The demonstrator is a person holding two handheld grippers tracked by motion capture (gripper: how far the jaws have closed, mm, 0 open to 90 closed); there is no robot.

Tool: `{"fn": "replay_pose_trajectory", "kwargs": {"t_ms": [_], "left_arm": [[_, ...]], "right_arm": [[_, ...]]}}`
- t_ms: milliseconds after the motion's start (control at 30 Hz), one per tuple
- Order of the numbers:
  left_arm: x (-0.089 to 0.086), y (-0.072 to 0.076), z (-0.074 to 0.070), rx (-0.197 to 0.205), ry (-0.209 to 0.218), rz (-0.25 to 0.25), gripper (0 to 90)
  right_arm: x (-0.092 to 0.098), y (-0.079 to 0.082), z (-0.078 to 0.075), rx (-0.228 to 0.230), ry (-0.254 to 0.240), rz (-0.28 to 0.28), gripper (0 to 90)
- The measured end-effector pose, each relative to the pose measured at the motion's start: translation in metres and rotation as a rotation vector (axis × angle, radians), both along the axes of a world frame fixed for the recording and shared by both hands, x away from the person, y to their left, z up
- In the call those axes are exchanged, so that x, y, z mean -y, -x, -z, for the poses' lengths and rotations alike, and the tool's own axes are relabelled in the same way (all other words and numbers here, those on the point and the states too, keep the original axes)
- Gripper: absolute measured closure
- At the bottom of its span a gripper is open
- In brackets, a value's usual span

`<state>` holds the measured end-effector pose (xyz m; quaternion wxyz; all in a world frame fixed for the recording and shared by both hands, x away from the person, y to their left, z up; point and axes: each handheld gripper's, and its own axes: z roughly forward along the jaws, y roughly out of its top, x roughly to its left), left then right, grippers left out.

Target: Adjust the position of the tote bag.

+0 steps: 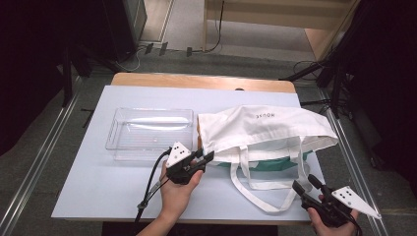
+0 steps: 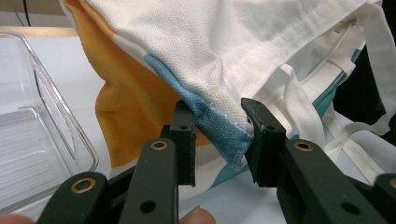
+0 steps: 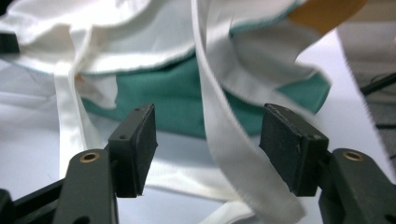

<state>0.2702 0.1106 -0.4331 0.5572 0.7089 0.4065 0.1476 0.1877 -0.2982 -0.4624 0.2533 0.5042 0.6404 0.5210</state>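
A white tote bag (image 1: 265,125) lies on its side on the pale table sheet (image 1: 98,191), its mouth toward me, with green lining and loose white handles (image 1: 265,204). My left gripper (image 1: 205,156) is shut on the bag's near left corner. In the left gripper view (image 2: 217,140) the pads pinch a blue-patched fold of the cloth (image 2: 219,126). My right gripper (image 1: 305,182) is at the table's front right edge, open. In the right gripper view (image 3: 208,144) a white handle strap (image 3: 224,135) runs loose between the jaws, touching neither pad.
A clear plastic bin (image 1: 147,132) stands empty to the left of the bag, close to my left gripper; its rim (image 2: 60,102) appears in the left gripper view. Metal rails (image 1: 39,162) flank the table, and cables lie on the floor behind it.
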Motion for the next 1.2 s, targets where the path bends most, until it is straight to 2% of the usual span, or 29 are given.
{"fn": "replay_pose_trajectory", "kwargs": {"t_ms": [67,133,200,267,367,467,533,600,667,767,933,1133,1200], "left_arm": [[0.000,0.000,-0.001,0.003,0.005,-0.001,68.3],[0.000,0.000,-0.001,0.003,0.005,-0.001,68.3],[0.001,0.001,-0.001,0.004,0.001,0.003,68.3],[0.002,0.001,0.000,0.006,0.002,0.002,68.3],[0.003,0.002,0.000,0.007,0.005,0.000,68.2],[0.003,0.002,0.000,0.009,0.006,0.002,68.2],[0.003,0.002,0.000,0.010,0.005,0.003,68.2],[0.002,0.002,0.000,0.008,0.006,0.003,68.2],[0.002,0.002,0.001,0.007,0.004,0.003,68.2],[0.002,0.002,0.001,0.006,0.008,0.003,68.2],[0.003,0.002,0.001,0.008,0.010,0.003,68.1],[0.003,0.003,0.001,0.007,0.007,0.002,67.9],[0.003,0.003,0.000,0.010,0.008,0.004,67.9]], "right_arm": [[-0.006,-0.002,0.004,-0.019,0.017,-0.016,39.7],[-0.012,-0.003,0.007,-0.024,0.035,-0.046,65.9],[-0.020,-0.008,0.009,-0.047,0.040,-0.105,83.6],[-0.031,-0.012,0.009,-0.057,0.081,-0.142,87.6],[-0.049,-0.020,0.007,-0.069,0.090,-0.178,87.2],[-0.062,-0.026,0.007,-0.079,0.090,-0.187,81.6],[-0.069,-0.031,0.013,-0.102,0.088,-0.216,69.8],[-0.074,-0.033,0.019,-0.122,0.108,-0.261,60.3],[-0.079,-0.032,0.024,-0.139,0.140,-0.275,52.9],[-0.081,-0.031,0.026,-0.146,0.174,-0.276,46.0],[-0.087,-0.034,0.029,-0.186,0.222,-0.292,35.0],[-0.097,-0.035,0.029,-0.189,0.288,-0.270,28.0],[-0.103,-0.035,0.029,-0.188,0.336,-0.268,26.1]]}}
